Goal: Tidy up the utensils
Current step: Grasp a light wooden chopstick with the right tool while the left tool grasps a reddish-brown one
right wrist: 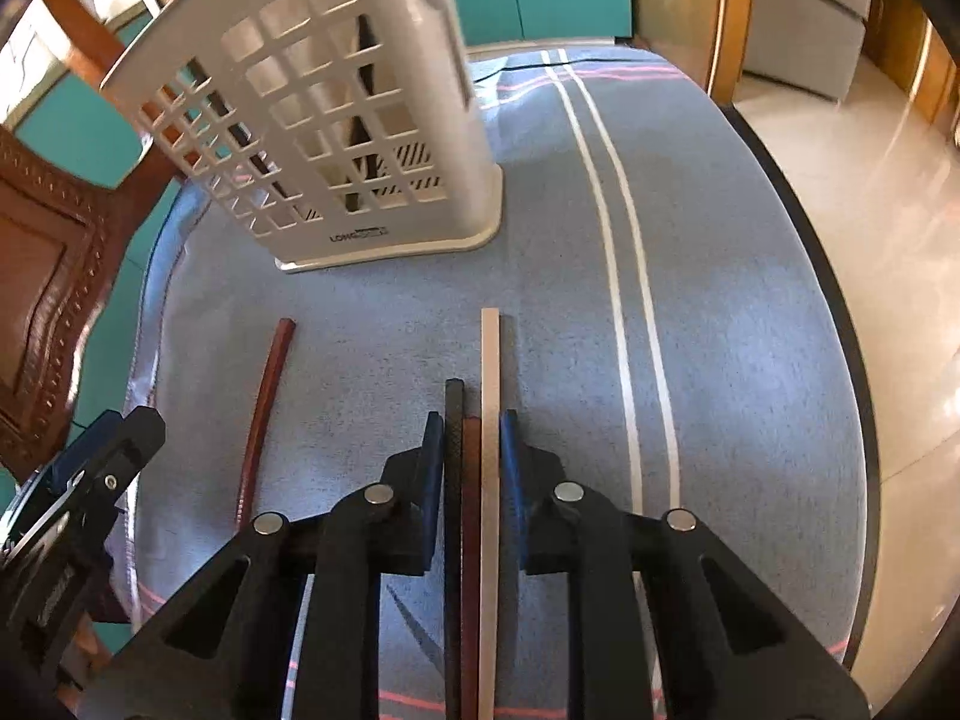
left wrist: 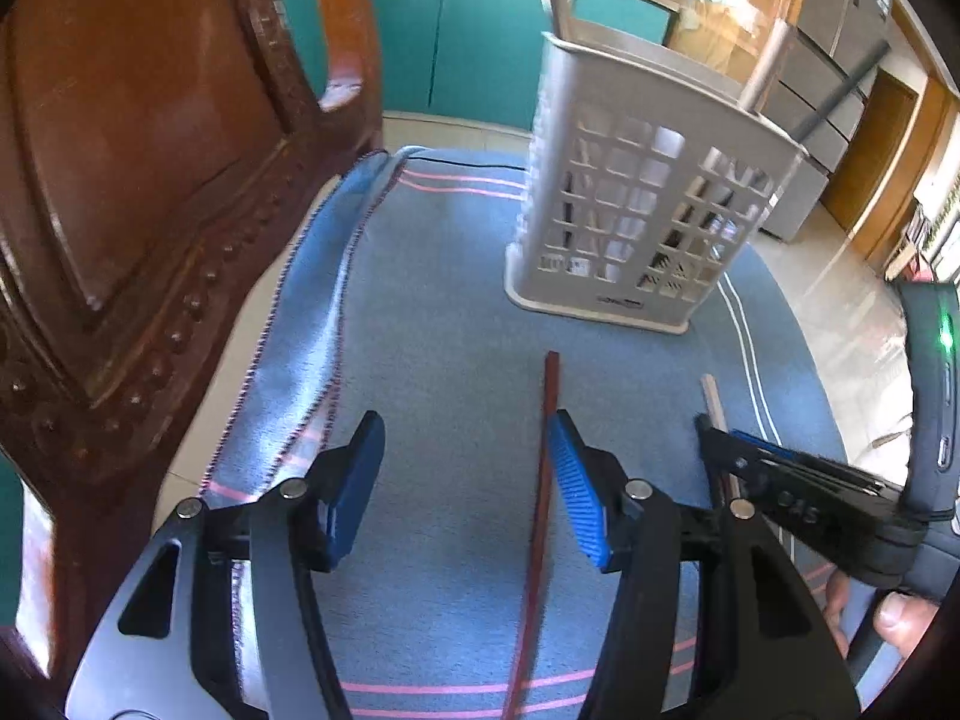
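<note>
A white slotted utensil holder (left wrist: 636, 180) (right wrist: 336, 120) stands upright on the blue cloth with several sticks in it. One red-brown chopstick (left wrist: 543, 480) (right wrist: 270, 402) lies on the cloth. My left gripper (left wrist: 467, 420) (right wrist: 129, 429) is open around it, the stick close beside the right pad (left wrist: 576, 480) and not pressed. To its right, my right gripper (right wrist: 472, 420) (left wrist: 714, 429) is shut on a bundle of three chopsticks: black (right wrist: 454, 408), brown (right wrist: 471, 480) and pale (right wrist: 490, 360). Their ends stick out ahead toward the holder.
A carved brown wooden chair (left wrist: 150, 180) crowds the left side. The blue striped cloth (right wrist: 690, 300) covers a rounded table, bunched in a fold (left wrist: 312, 312) on the left. Tiled floor (right wrist: 888, 210) lies beyond the right edge. A hand's thumb (left wrist: 900, 618) shows on the right gripper.
</note>
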Motion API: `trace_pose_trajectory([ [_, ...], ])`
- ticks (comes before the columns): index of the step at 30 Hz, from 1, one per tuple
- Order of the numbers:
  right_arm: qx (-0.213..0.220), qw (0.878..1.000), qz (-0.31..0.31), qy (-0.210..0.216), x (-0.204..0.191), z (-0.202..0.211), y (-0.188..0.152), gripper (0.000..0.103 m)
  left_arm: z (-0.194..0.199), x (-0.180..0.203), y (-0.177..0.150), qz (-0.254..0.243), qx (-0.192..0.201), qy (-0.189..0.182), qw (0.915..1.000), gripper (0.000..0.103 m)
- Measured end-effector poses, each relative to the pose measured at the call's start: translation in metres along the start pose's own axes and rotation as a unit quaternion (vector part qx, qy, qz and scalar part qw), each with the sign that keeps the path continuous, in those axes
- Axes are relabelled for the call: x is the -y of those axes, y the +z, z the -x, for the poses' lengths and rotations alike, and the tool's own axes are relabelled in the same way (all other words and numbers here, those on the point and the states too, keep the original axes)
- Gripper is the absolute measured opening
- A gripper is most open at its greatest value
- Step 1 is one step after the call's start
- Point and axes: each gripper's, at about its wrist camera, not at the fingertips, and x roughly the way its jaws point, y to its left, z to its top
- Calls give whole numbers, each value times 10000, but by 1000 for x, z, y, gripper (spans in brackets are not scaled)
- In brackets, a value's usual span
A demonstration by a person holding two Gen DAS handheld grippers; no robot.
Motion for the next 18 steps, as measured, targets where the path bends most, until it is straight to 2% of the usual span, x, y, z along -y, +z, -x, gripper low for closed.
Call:
trace_pose_trajectory([
  [3, 127, 9993, -211, 289, 7, 12, 4, 20, -1, -11, 3, 132, -38, -45, 9999, 58],
  [6, 361, 9985, -239, 331, 11, 26, 7, 20, -5, -14, 3, 113, -165, -162, 9997, 59],
  [9, 460, 9980, -340, 278, 18, 32, 7, 21, -17, -2, 9, -142, -366, -295, 9988, 59],
  [12, 281, 9987, -340, 258, 19, 27, 7, 21, -34, 22, 20, -563, -571, -556, 9952, 59],
  [15, 224, 9993, -223, 214, 18, 28, 8, 21, -49, 38, 21, -854, -752, -440, 9925, 58],
  [16, 199, 9994, -188, 188, 19, 27, 9, 21, -56, 42, 21, -906, -833, -368, 9917, 55],
  [18, 149, 9996, -155, 188, 23, 23, 8, 21, -66, 46, 20, -971, -950, -250, 9904, 40],
])
